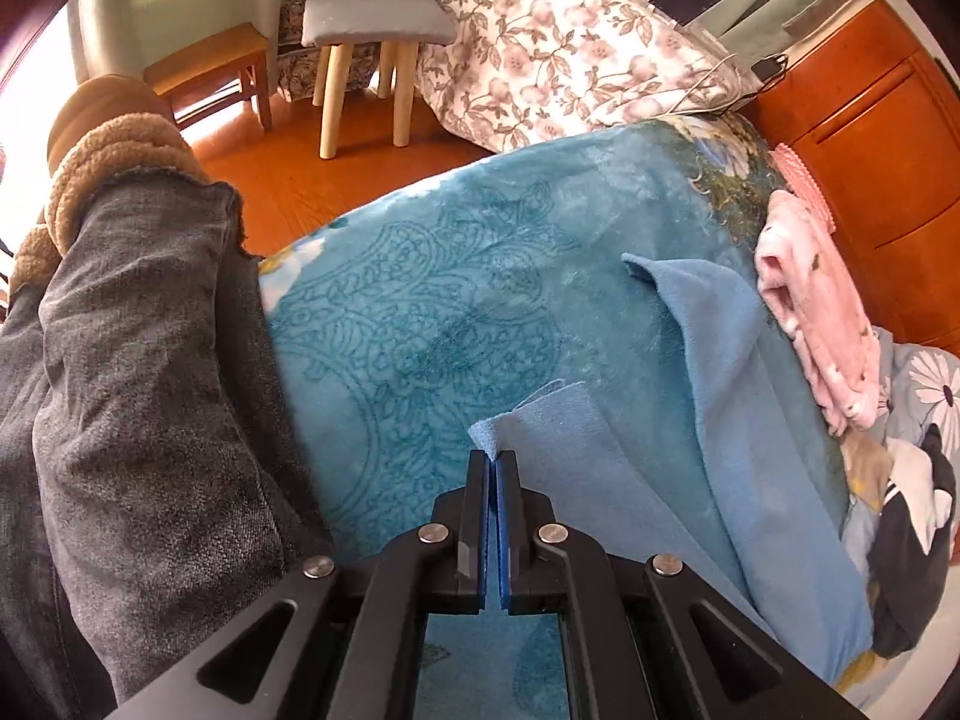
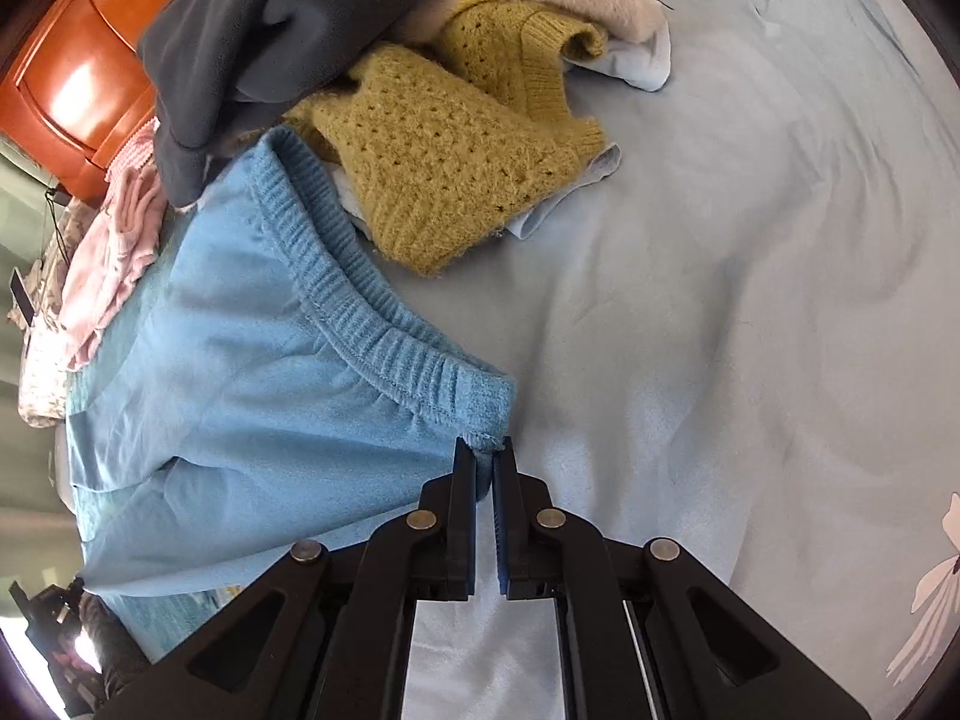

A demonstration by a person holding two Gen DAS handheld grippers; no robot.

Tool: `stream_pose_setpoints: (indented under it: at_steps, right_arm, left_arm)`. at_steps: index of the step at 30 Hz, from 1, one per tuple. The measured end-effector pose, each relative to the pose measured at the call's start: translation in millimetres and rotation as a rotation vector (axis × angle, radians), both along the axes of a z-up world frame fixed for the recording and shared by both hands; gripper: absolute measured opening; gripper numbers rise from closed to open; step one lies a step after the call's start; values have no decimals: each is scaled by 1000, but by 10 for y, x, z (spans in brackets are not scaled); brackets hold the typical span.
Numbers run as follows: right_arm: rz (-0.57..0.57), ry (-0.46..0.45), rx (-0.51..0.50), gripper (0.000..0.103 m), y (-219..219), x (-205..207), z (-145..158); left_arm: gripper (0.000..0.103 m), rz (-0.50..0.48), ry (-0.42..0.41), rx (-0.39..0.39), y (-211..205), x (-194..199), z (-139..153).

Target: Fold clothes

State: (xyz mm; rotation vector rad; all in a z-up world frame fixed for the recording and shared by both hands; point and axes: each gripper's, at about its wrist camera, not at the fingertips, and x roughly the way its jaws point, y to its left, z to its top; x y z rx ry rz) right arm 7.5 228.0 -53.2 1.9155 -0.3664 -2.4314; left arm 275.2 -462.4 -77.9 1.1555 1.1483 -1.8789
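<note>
Light blue pants lie across the bed. In the right wrist view my right gripper is shut on the corner of their ribbed waistband. In the left wrist view my left gripper is shut on the hem end of a pant leg, and the rest of the pants stretches off to the right over a teal patterned blanket. The fabric hangs slack between the two grippers.
A heap of clothes lies beyond the waistband: a mustard knit sweater, a dark grey garment, a pink garment. The person's grey-trousered leg is at left. A stool and an orange cabinet stand beyond the bed.
</note>
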Motion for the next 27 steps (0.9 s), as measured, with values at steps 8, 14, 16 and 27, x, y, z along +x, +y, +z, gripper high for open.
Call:
stream_pose_setpoints:
  at_steps: [8,14,16,27]
  right_arm:
    - [-3,-39,14,4,-34,-55,-132]
    - [-13,-67,20,14,-15,-92,-117]
    - [-10,-61,22,27,5,-109,5]
    - [114,140,49,36,-485,-533,600]
  left_arm:
    - [5,11,-17,27,-34,15,-104]
    - [6,-24,60,-2,-161,-196,83]
    - [8,-56,87,3,-225,-377,131]
    - [36,-64,178,127,-527,-1324,-296]
